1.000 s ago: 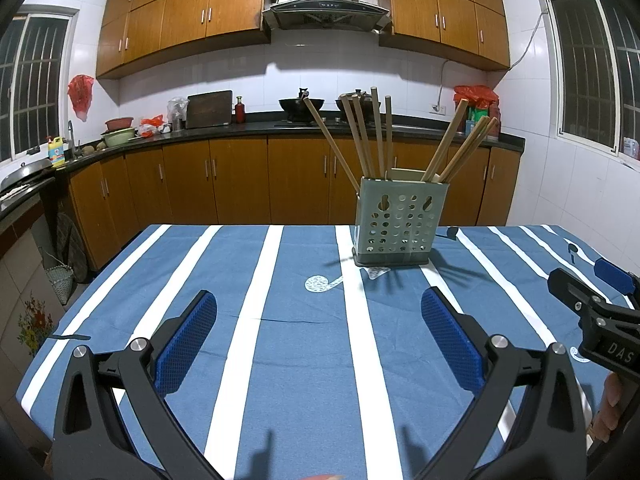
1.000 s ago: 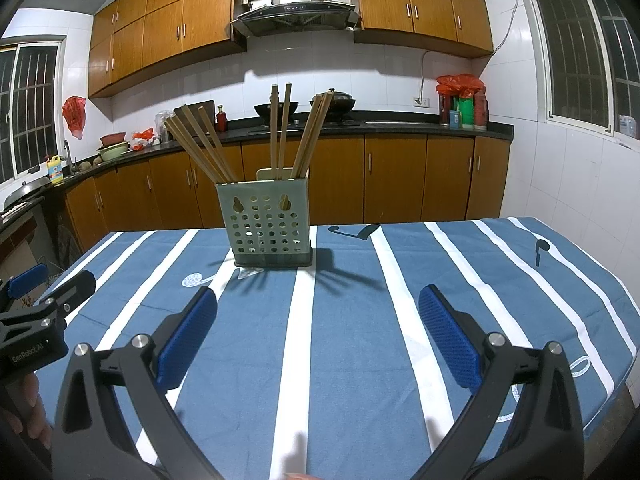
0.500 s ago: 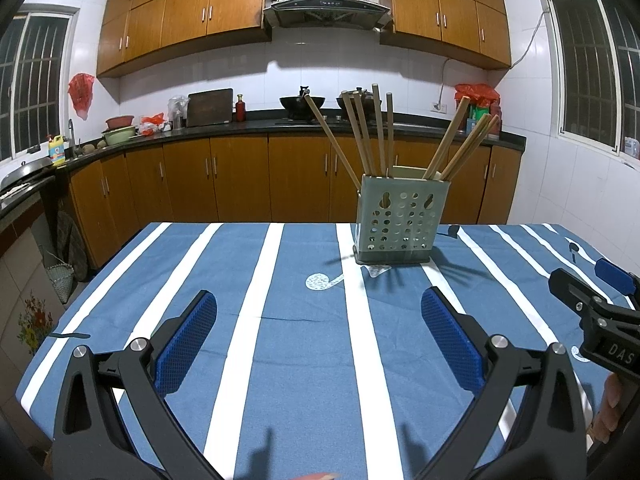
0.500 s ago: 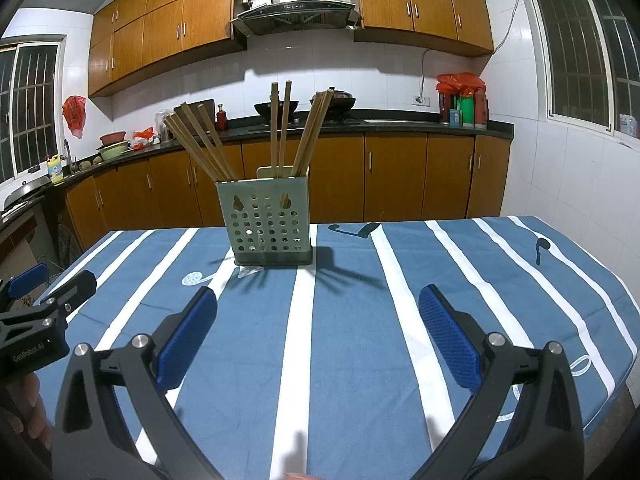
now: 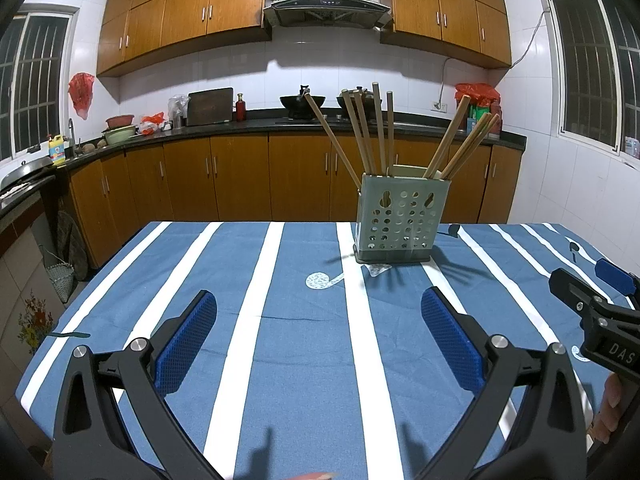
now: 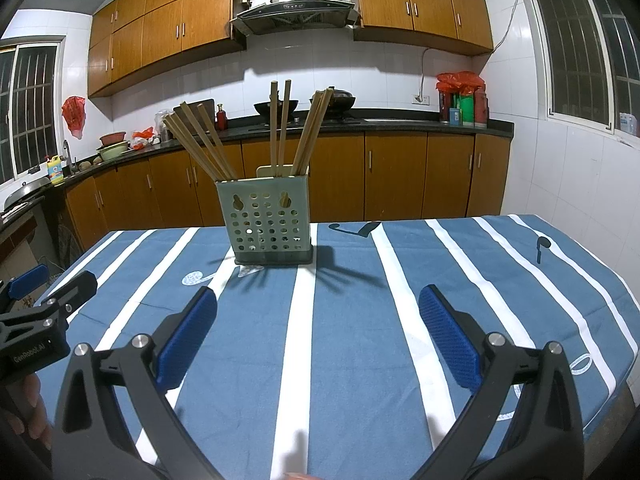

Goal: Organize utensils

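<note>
Blue cloth with white stripes is spread over the table (image 5: 280, 360), and one pale green perforated utensil holder (image 5: 400, 220) is seen standing upright on it toward the far edge, somewhat right of centre in the left wrist view. Wooden chopsticks (image 5: 362, 132) are held in it: about nine can be counted, though overlap makes the exact number hard to fix. In the left wrist view they are spread in three clusters, one stick leaning far left, four near upright, and about four leaning right. One set of dark shadows is cast by them on the cloth in front of the holder. The left gripper (image 5: 319, 312) is held above the near edge of the table with its two blue-padded fingers (image 5: 186, 340) spread wide apart and nothing between them. The right gripper (image 6: 318, 308) is likewise held wide open and empty, its two blue pads (image 6: 450, 336) well apart, over the near edge. Each gripper is visible at the side of the other's view. Both grippers are well apart from the holder.
</note>
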A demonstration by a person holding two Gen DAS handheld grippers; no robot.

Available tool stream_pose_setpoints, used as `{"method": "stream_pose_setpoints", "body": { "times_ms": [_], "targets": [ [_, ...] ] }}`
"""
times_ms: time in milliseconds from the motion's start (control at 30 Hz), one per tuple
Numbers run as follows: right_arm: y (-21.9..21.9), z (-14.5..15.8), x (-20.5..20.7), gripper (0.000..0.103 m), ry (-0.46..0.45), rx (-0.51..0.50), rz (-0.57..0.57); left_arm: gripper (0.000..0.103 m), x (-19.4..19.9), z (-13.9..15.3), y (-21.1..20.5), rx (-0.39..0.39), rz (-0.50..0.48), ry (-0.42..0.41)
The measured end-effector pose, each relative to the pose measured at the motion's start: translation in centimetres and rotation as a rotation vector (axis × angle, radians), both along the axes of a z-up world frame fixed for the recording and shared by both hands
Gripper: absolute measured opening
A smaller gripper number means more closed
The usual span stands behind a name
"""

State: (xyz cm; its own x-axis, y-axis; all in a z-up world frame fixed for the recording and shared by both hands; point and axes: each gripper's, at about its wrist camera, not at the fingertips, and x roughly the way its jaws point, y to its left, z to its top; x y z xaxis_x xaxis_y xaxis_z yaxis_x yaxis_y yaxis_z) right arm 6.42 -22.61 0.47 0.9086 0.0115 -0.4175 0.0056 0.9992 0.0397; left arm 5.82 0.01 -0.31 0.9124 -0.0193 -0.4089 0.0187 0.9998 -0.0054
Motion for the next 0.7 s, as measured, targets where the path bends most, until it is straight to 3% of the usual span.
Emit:
{"method": "stream_pose_setpoints", "body": {
  "times_ms": [700],
  "targets": [
    [-0.01,0.09,0.0,0.099,0.002,0.002,0.0,0.101,-0.19,-0.4,0.09,-0.001,0.0,0.005]
  ]
}}
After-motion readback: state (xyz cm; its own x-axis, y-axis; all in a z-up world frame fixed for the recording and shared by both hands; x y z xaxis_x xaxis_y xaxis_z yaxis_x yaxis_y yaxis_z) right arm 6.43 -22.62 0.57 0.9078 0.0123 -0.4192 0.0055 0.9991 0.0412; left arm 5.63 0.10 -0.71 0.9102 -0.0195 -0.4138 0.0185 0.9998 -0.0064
